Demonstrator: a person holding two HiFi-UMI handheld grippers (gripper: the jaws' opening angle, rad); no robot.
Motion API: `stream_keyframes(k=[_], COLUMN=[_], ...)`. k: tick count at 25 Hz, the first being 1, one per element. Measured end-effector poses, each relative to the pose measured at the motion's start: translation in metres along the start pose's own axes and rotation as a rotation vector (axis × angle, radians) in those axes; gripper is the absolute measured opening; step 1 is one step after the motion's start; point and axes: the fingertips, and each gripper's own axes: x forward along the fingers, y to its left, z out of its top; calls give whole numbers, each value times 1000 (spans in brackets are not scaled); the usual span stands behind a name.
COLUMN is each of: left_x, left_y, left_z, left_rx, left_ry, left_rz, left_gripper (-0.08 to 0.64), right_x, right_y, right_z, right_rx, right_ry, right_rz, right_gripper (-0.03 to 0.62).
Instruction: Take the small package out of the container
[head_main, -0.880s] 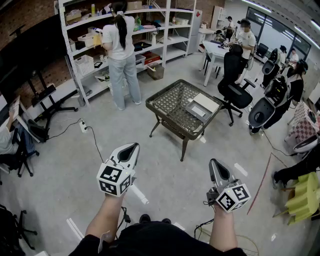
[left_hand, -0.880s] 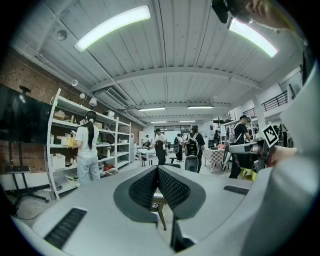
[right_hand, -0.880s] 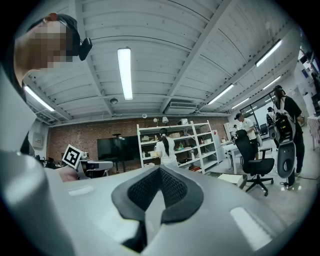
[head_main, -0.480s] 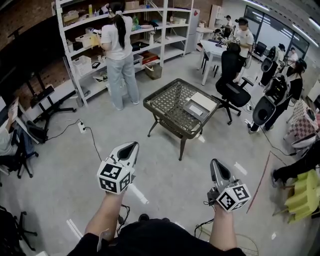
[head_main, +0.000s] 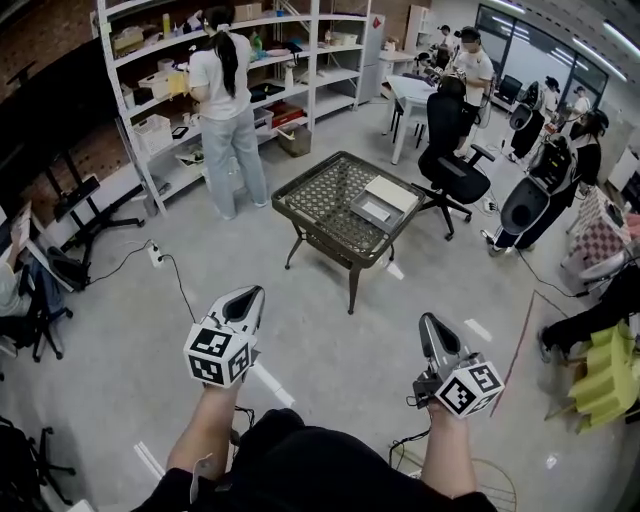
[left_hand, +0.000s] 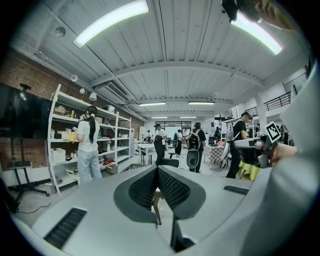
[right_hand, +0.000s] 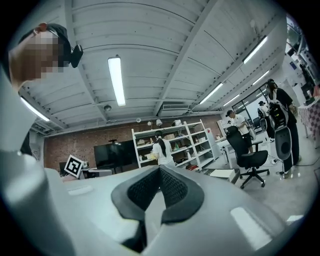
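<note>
Just changed: the head view has swung a little, so the low dark desk with a woven lattice top (head_main: 330, 195) now sits slightly higher and further left in it; it looks no larger
Claws since then: both are carried in much the same pose as before, out in front over the bare grey floor (head_main: 130, 330)
Left claw (head_main: 249, 295): its jaws are pressed together with nothing between them, as the left gripper view confirms (left_hand: 158, 171)
Right claw (head_main: 428, 322): likewise closed and empty, tips meeting in the right gripper view (right_hand: 160, 170)
Container: a shallow grey open box (head_main: 372, 210) lies on the far right part of the desk, touching a flat white rectangular piece (head_main: 392, 192)
Small package: too far off to make out; I judge it to be inside the container
Bystander: a person in a white top (head_main: 222, 75) stands at the white shelving, apart from the desk
Meaning for the task: nothing is reached yet; both claws remain well apart from the container, so the approach comes first
</note>
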Motion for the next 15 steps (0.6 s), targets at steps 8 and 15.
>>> stream_keyframes(k=[8,15], left_x=[23,90], left_y=[-11,7], left_z=[-5,-10], left_rx=[-20,-76], left_ry=[10,16], left_rz=[-49,-83], left_gripper=[6,6], right_x=[-5,33], right_y=[-11,-42], right_z=[-11,-21], right_rx=[32,52], right_ry=[22,75], right_rz=[-28,-42], right_gripper=[9,9])
